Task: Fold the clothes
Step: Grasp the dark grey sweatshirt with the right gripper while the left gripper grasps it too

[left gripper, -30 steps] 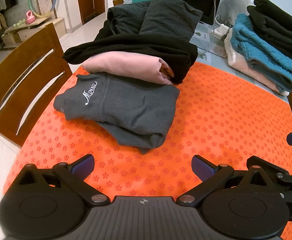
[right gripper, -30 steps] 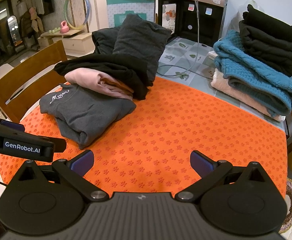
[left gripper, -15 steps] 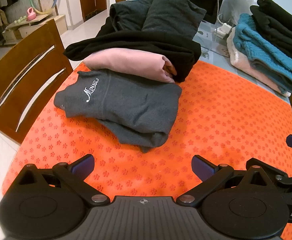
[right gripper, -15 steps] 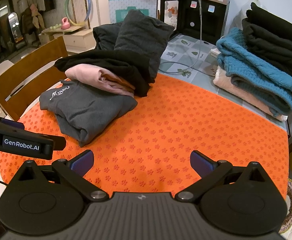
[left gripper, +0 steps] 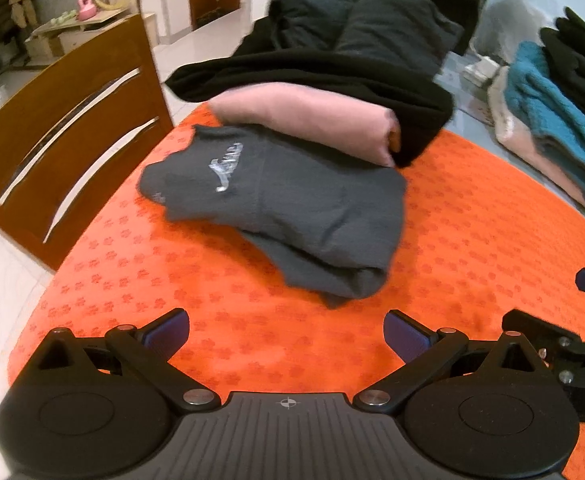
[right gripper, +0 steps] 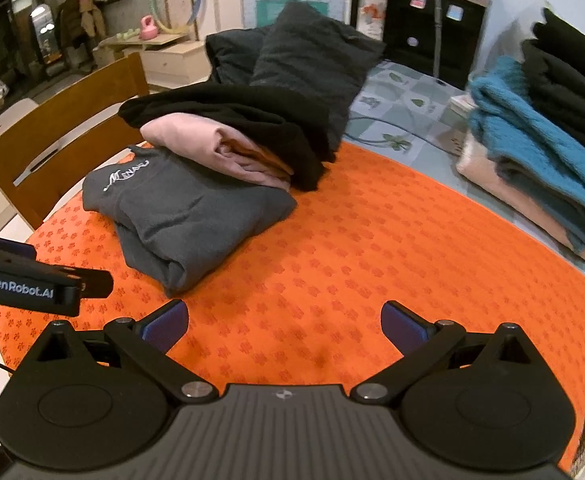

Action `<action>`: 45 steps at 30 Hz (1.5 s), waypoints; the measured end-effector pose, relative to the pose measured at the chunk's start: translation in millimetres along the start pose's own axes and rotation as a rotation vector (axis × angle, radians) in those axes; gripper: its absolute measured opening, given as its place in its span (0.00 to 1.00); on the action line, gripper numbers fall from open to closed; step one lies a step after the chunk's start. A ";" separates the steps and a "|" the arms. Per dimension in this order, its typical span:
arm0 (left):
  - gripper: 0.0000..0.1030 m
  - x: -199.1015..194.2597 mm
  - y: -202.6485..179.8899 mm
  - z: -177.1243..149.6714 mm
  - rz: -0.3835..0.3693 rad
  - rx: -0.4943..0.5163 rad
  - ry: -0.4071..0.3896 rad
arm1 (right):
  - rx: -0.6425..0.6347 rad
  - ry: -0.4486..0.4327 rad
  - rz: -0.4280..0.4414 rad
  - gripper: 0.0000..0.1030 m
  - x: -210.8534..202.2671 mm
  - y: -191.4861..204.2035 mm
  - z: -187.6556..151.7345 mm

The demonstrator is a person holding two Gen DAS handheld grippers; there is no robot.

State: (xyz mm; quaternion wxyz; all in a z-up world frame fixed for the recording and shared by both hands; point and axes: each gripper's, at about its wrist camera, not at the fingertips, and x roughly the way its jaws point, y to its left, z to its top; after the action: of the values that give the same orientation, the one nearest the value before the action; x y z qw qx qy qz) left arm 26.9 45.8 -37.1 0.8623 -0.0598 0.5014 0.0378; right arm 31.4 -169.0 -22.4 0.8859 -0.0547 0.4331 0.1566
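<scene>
A: Where's the grey top [left gripper: 292, 216] from the claws?

B: In the left wrist view it lies just above centre, ahead of the left claw [left gripper: 286, 330], slightly left of it. Its long axis runs from the logo at upper left to a folded corner at lower right, and that corner points at the gap between the fingers. In the right wrist view the top [right gripper: 188, 216] sits left of centre, well off the right claw [right gripper: 284, 322].

A: So the left is nearer?

B: I'd judge so. Both claws are spread wide and hold nothing.

A: Is it folded?

B: It lies as a compact folded packet on the mat [left gripper: 472, 240]. A pink piece [left gripper: 308, 120] rests on its far edge, with a black one [left gripper: 332, 80] over that. Whether it was just set down or is due for moving, I can't tell.

A: Room?

B: Bare mat fills the centre and right, up to the stack [right gripper: 540, 128] at the right edge. A chair [left gripper: 52, 128] crowds the left.
</scene>
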 end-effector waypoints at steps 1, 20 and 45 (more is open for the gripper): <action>1.00 1.9 5.1 0.7 0.005 -0.008 0.001 | -0.010 0.002 0.008 1.00 4.9 3.5 4.1; 1.00 35.0 97.3 3.7 0.097 -0.196 0.033 | -0.290 0.016 0.199 0.94 93.7 93.8 63.5; 1.00 37.2 116.1 4.4 0.087 -0.242 0.030 | -0.200 -0.084 0.231 0.08 78.8 69.4 75.3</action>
State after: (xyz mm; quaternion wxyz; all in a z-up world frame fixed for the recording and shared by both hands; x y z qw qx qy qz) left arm 34.5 161.6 -74.8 0.8387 -0.1423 0.5082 0.1346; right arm 110.7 -67.8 -34.9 0.8695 -0.0856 0.3813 0.3021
